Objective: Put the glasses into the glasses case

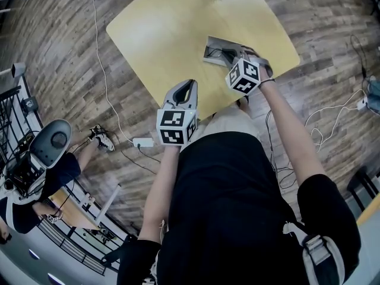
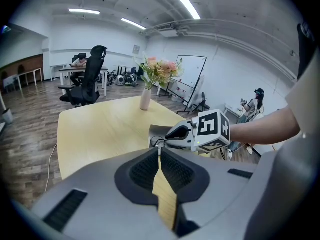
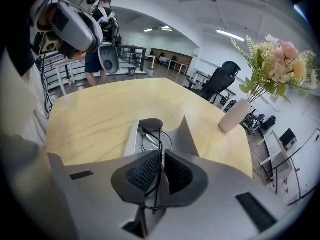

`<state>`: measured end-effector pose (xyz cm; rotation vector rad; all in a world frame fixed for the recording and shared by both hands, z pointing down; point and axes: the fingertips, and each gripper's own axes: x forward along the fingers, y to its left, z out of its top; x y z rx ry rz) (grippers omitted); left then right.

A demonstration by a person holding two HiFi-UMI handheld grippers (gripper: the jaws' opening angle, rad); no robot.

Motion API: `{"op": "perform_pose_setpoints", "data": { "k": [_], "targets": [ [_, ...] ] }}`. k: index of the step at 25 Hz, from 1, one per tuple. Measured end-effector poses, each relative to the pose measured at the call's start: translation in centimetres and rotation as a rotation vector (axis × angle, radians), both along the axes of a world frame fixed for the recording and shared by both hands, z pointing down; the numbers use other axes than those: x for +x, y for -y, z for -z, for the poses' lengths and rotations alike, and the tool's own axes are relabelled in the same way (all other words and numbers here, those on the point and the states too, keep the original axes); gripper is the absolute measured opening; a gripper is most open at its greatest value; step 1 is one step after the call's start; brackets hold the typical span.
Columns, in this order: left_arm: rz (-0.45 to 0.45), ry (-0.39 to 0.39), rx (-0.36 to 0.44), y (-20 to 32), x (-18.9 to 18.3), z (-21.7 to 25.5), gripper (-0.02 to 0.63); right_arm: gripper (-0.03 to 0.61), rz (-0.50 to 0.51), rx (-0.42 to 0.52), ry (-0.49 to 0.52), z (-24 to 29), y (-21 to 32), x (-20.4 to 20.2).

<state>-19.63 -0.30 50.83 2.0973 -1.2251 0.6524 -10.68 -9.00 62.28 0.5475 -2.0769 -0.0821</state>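
Grey plastic jaws of the left gripper (image 2: 160, 151) sit nearest the person. They are pressed together at the tips with nothing between them, and are held above the near edge of a pale yellow wooden table (image 1: 166, 34). Just beyond, the right gripper (image 3: 160, 156) tilts down over an open grey glasses case (image 3: 186, 136) lying on the table. Its ribbed black pads stand a sliver apart. A thin black wire arm of the glasses (image 3: 145, 132) runs up between them, with a slit of light beside the wire, so the arm looks loose rather than pinched. The front of the glasses, a fine round wire rim, appears to lie inside the case's tray, close to its raised lid. At the far edge of the table stands a pale vase (image 3: 232, 118) of pink flowers.

The glasses look very light and springy. The thin wire would likely bend or twist under a hard squeeze, and the lenses could scratch. The safest hold is probably a gentle pinch on the arm near its hinge, or on the bridge, never across a lens. The case looks stiff and light, and may slide on the smooth tabletop if nudged.
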Motion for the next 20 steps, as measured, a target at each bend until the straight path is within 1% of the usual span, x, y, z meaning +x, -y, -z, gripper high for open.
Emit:
{"op": "perform_pose_setpoints", "data": {
  "k": [10, 13, 20],
  "targets": [
    [0.014, 0.001, 0.020, 0.5, 0.9, 1.0, 0.031, 0.052, 0.005, 0.009, 0.039, 2.3, -0.4, 0.3],
    [0.019, 0.000, 0.028, 0.8, 1.9, 1.3, 0.031, 0.052, 0.007, 0.003, 0.055, 2.7, -0.9, 1.0],
    [0.039, 0.003, 0.052, 0.7, 5.2, 2.2, 0.031, 0.052, 0.011, 0.006, 0.098, 4.5, -2.6, 4.1]
  ]
}}
